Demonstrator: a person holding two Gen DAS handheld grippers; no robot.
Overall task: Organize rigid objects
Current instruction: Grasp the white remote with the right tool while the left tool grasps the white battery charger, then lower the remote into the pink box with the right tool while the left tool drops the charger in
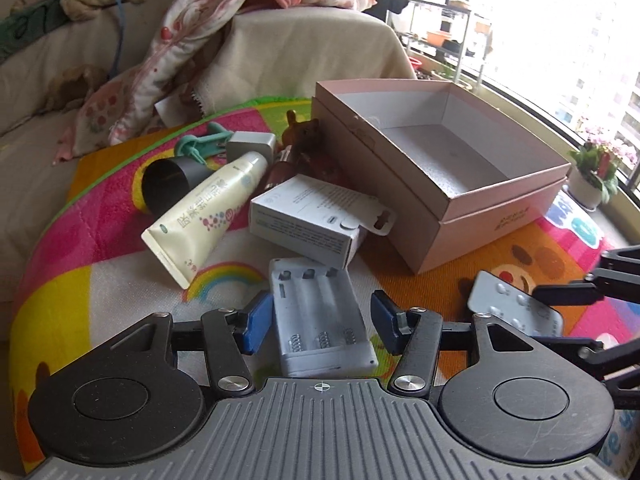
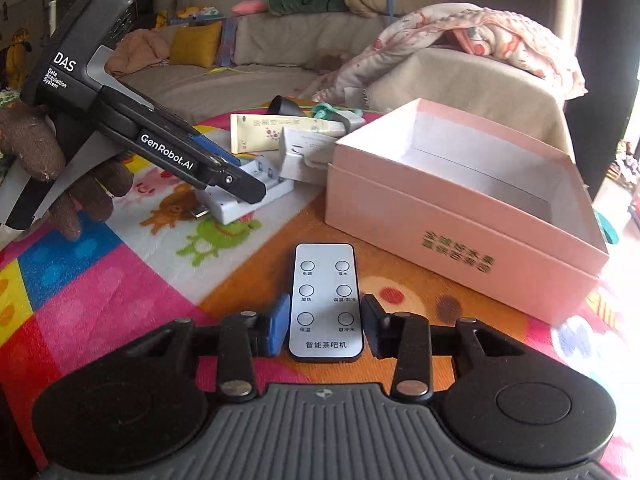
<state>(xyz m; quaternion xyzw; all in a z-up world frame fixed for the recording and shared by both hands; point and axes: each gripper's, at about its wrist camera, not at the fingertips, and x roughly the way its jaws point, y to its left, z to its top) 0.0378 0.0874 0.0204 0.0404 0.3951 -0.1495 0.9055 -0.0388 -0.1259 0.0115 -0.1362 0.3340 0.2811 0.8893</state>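
Note:
An open pink box (image 1: pixel 460 168) stands on the colourful mat, also in the right wrist view (image 2: pixel 460 216). My left gripper (image 1: pixel 320 324) is open around a white battery charger (image 1: pixel 320 320), its blue pads apart from the charger's sides. My right gripper (image 2: pixel 326 324) is open around a silver remote (image 2: pixel 326 300), pads close beside it. The remote also shows in the left wrist view (image 1: pixel 508 300). Behind lie a white carton (image 1: pixel 308 216), a cream tube (image 1: pixel 204 212), a dark cup (image 1: pixel 168 180), a grey adapter (image 1: pixel 250 144) and a brown toy (image 1: pixel 304 132).
The mat (image 1: pixel 100 280) covers a low table. A sofa with a patterned blanket (image 1: pixel 240 8) lies behind. A potted plant (image 1: pixel 596 168) stands at the window on the right. The left gripper's body (image 2: pixel 140 128) crosses the right wrist view over the charger (image 2: pixel 248 192).

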